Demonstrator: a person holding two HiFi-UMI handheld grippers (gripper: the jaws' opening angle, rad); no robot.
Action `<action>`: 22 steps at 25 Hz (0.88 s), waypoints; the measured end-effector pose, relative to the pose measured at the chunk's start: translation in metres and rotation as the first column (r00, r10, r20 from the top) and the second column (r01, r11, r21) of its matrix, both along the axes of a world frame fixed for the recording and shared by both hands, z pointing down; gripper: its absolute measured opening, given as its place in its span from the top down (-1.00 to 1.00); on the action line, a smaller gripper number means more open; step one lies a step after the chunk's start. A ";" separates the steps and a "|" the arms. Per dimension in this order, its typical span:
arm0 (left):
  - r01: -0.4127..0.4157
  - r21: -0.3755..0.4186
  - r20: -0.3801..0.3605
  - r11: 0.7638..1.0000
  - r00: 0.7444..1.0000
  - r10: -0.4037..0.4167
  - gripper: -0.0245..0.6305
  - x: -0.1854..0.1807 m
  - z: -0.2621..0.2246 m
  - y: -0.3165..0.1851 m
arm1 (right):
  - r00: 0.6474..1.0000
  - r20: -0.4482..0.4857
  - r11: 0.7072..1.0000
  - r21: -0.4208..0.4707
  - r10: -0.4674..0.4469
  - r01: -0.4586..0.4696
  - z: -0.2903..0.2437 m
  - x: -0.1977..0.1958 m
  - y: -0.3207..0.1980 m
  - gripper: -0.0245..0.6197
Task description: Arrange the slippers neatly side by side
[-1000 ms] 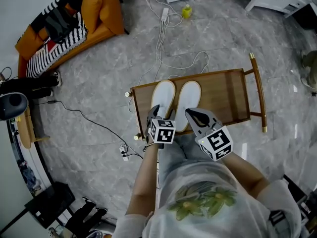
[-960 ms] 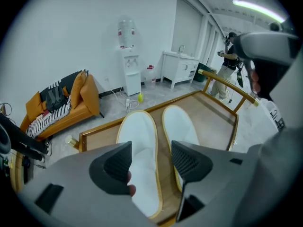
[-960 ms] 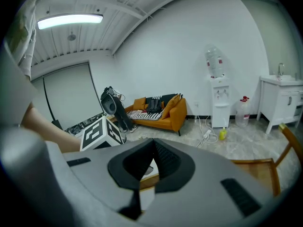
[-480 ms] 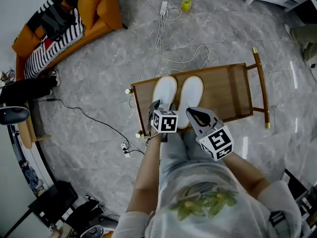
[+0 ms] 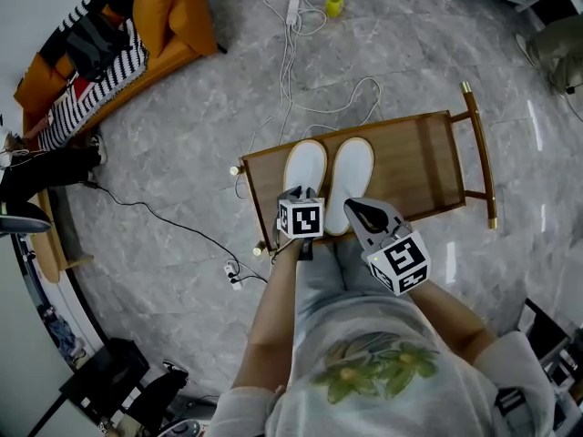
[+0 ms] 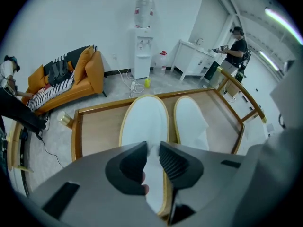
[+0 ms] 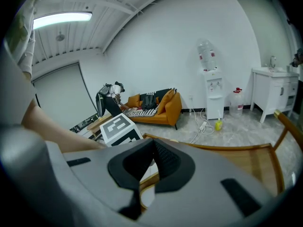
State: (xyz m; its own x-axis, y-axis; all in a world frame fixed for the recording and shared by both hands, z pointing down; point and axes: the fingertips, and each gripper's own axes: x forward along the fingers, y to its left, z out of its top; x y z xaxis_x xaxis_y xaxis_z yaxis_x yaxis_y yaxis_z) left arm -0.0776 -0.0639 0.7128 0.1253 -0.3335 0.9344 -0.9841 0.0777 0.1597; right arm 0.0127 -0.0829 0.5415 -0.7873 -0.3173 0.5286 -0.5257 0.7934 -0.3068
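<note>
Two white slippers lie side by side, toes away from me, at the left end of a wooden tray (image 5: pixel 414 167): the left slipper (image 5: pixel 305 165) (image 6: pixel 144 119) and the right slipper (image 5: pixel 353 173) (image 6: pixel 190 119). My left gripper (image 5: pixel 295 195) (image 6: pixel 152 154) hovers over the left slipper's heel. Its jaws are closing to a narrow gap, the white heel shows through that gap, and the pads do not press on it. My right gripper (image 5: pixel 352 209) (image 7: pixel 151 161) is shut on nothing, near the right slipper's heel. Its view shows the left gripper's marker cube (image 7: pixel 118 126).
The tray has raised wooden rails and a handle (image 5: pixel 480 153) at its right end. White cables (image 5: pixel 291 62) trail over the marble floor behind it, by a yellow bottle (image 5: pixel 334 5). An orange sofa (image 5: pixel 137 35) stands far left. A water dispenser (image 6: pixel 143 37) and a person (image 6: pixel 235 44) are at the back.
The left gripper's jaws have narrowed over the left slipper's heel. Both slippers lie where they were, and the right gripper has barely moved.
</note>
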 end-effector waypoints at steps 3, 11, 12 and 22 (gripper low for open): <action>0.071 -0.020 -0.054 0.997 0.996 -0.072 0.67 -0.003 0.002 0.004 | 1.000 -0.005 1.000 -0.002 0.010 -0.010 0.000 -0.002 0.001 0.91; 0.249 -0.074 -0.163 0.966 0.952 -0.258 0.73 -0.013 0.002 0.015 | 0.999 -0.018 1.000 -0.008 0.027 -0.027 -0.002 -0.012 0.003 0.91; 0.271 -0.077 -0.172 0.960 0.944 -0.280 0.76 -0.014 0.002 0.015 | 0.999 -0.019 1.000 -0.008 0.028 -0.028 -0.002 -0.013 0.004 0.90; 0.496 -0.105 -0.212 0.862 0.836 -0.507 0.77 -0.037 -0.001 0.023 | 0.999 -0.024 0.999 -0.008 0.047 -0.047 -0.003 -0.020 0.007 0.91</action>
State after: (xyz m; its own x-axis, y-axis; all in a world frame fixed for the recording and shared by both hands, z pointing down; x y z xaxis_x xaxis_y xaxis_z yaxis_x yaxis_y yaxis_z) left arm -0.1145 -0.0407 0.7118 0.1597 -0.3676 0.9161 -0.7461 0.5627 0.3559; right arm -0.0076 -0.0756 0.5381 -0.7585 -0.3494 0.5500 -0.5699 0.7650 -0.2999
